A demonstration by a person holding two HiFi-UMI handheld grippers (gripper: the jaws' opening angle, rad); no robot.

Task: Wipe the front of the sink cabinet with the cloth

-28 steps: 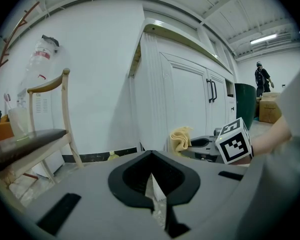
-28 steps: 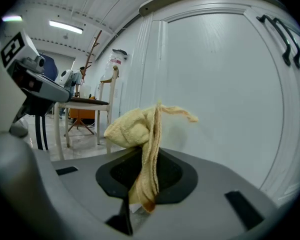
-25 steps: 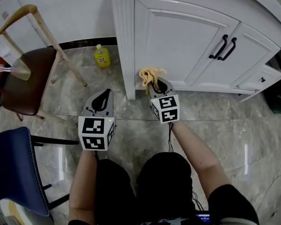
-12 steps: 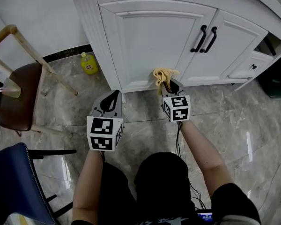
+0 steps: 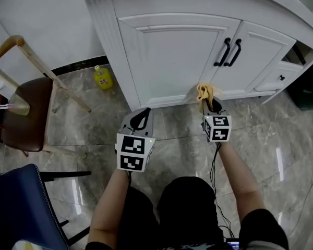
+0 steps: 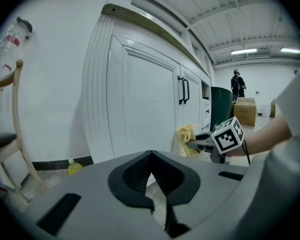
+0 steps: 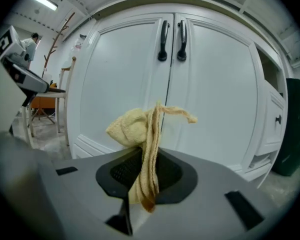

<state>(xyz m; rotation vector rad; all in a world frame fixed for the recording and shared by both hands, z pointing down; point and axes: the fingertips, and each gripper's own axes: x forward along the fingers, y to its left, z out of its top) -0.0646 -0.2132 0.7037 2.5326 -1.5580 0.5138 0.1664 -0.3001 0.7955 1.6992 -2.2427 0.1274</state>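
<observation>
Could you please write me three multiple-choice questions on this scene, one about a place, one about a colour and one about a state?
1. Where does the bottle stand?
A. On the floor, left of the cabinet
B. On a shelf
C. On top of the cabinet

2. What colour is the cloth?
A. Blue
B. Red
C. Yellow

3. How is the right gripper now?
A. Open and empty
B. Shut on the cloth
C. Open, with the cloth lying on the floor

Answers:
1 A, the head view shows the bottle on the tiles beside the cabinet's left end.
2 C, both the head view and the right gripper view show it pale yellow.
3 B, its jaws pinch the cloth, which sticks up from between them.
</observation>
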